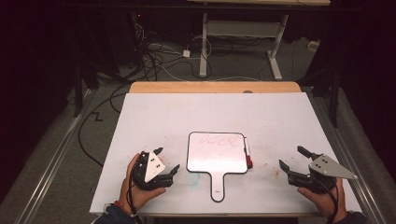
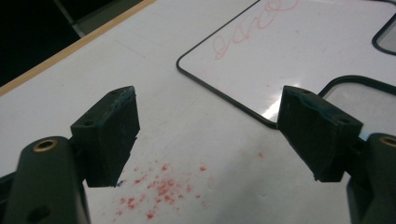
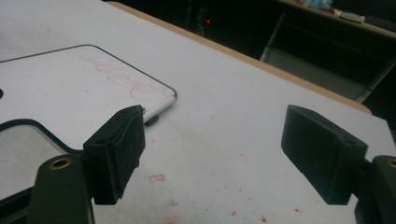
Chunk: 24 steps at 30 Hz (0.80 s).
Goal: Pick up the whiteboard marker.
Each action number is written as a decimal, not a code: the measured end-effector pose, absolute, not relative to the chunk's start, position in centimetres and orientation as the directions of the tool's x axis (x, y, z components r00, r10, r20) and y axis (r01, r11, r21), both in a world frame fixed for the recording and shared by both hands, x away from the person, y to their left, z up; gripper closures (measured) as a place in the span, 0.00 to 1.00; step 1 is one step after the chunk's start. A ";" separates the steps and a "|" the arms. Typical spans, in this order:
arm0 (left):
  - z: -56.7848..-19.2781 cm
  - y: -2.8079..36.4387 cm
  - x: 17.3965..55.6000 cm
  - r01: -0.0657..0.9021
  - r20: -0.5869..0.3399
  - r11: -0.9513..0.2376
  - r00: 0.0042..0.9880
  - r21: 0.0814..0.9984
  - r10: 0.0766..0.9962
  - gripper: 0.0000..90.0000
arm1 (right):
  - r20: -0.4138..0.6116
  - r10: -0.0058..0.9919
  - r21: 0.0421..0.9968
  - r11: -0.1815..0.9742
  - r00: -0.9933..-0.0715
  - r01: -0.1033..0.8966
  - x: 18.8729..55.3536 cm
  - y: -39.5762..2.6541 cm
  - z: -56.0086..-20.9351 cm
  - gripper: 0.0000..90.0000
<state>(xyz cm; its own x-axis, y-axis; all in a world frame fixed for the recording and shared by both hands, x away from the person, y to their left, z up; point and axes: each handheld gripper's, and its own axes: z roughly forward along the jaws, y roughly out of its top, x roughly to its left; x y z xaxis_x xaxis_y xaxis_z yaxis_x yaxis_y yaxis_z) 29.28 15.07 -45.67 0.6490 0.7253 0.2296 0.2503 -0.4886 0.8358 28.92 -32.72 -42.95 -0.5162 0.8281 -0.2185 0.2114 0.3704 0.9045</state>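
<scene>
A small handled whiteboard with a black rim lies at the table's middle front, faint red scribble along its top. A marker with a red cap rests against its right edge. My left gripper sits left of the board, held in a hand, jaws wide apart and empty. In the left gripper view the board lies ahead between the pads. My right gripper is open to the board's right with nothing in it; in its own view the board and marker lie ahead to the left.
The white table cover carries red marker specks near both grippers. A wooden table edge runs along the far side. Beyond it are cables on the floor and another desk's legs.
</scene>
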 end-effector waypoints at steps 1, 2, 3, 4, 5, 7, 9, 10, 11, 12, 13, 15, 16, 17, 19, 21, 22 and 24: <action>-45.6 15.1 29.4 0.250 0.225 -0.483 0.650 0.839 0.726 0.22 | -0.219 0.826 0.902 0.375 -0.520 0.216 29.0 -32.7 -43.1 0.25; -45.6 15.0 29.4 0.250 0.227 -0.486 0.651 0.837 0.725 0.22 | -0.219 0.826 0.902 0.375 -0.520 0.216 29.0 -32.7 -43.1 0.25; -45.7 15.0 29.5 0.250 0.225 -0.492 0.660 0.834 0.717 0.22 | -0.228 0.824 0.897 0.385 -0.519 0.217 29.0 -32.6 -43.3 0.26; -45.8 14.9 29.6 0.251 0.225 -0.497 0.666 0.831 0.712 0.22 | -0.226 0.820 0.894 0.389 -0.526 0.222 29.0 -32.6 -43.3 0.26; -45.9 14.9 29.6 0.250 0.230 -0.502 0.665 0.828 0.710 0.22 | -0.233 0.819 0.888 0.399 -0.525 0.227 29.0 -32.6 -43.4 0.27; -46.0 14.9 29.7 0.250 0.220 -0.498 0.674 0.830 0.705 0.22 | -0.221 0.814 0.887 0.397 -0.538 0.236 29.0 -32.5 -43.3 0.27; -46.0 15.1 29.8 0.255 0.214 -0.496 0.676 0.830 0.705 0.22 | -0.217 0.812 0.887 0.396 -0.542 0.238 29.0 -32.4 -43.3 0.27; -46.0 15.2 29.8 0.252 0.214 -0.497 0.679 0.831 0.702 0.22 | -0.212 0.808 0.885 0.397 -0.550 0.242 29.0 -32.3 -43.2 0.27; -46.0 15.3 29.8 0.252 0.213 -0.497 0.681 0.830 0.701 0.22 | -0.205 0.798 0.883 0.400 -0.567 0.244 29.0 -32.2 -43.2 0.27; -46.0 15.3 29.9 0.253 0.207 -0.490 0.679 0.834 0.705 0.22 | -0.198 0.792 0.878 0.405 -0.578 0.253 29.0 -32.1 -43.3 0.27; -46.0 15.4 30.0 0.252 0.206 -0.487 0.679 0.836 0.705 0.22 | -0.198 0.792 0.878 0.405 -0.578 0.253 29.0 -32.1 -43.3 0.27; -46.0 15.4 30.1 0.251 0.205 -0.487 0.682 0.836 0.702 0.22 | -0.213 0.788 0.872 0.420 -0.578 0.252 28.8 -32.1 -43.4 0.30; -46.0 15.5 30.1 0.252 0.205 -0.488 0.680 0.836 0.704 0.22 | -0.207 0.781 0.870 0.422 -0.589 0.254 28.9 -32.2 -43.4 0.30; -46.0 15.5 30.1 0.254 0.201 -0.486 0.683 0.836 0.702 0.22 | -0.207 0.781 0.870 0.422 -0.589 0.254 28.9 -32.2 -43.4 0.30; -46.0 15.6 30.0 0.256 0.202 -0.488 0.682 0.834 0.703 0.21 | -0.195 0.778 0.860 0.428 -0.598 0.277 29.1 -31.9 -43.6 0.30; -46.0 15.6 30.0 0.254 0.203 -0.488 0.682 0.835 0.703 0.21 | -0.198 0.777 0.855 0.435 -0.598 0.282 29.2 -31.8 -43.6 0.30; -46.0 15.6 30.0 0.254 0.202 -0.488 0.684 0.835 0.701 0.21 | -0.194 0.775 0.852 0.437 -0.601 0.289 29.3 -31.8 -43.7 0.30; -46.0 15.5 30.1 0.255 0.208 -0.495 0.682 0.831 0.701 0.21 | -0.198 0.775 0.850 0.441 -0.600 0.289 29.4 -31.7 -43.7 0.30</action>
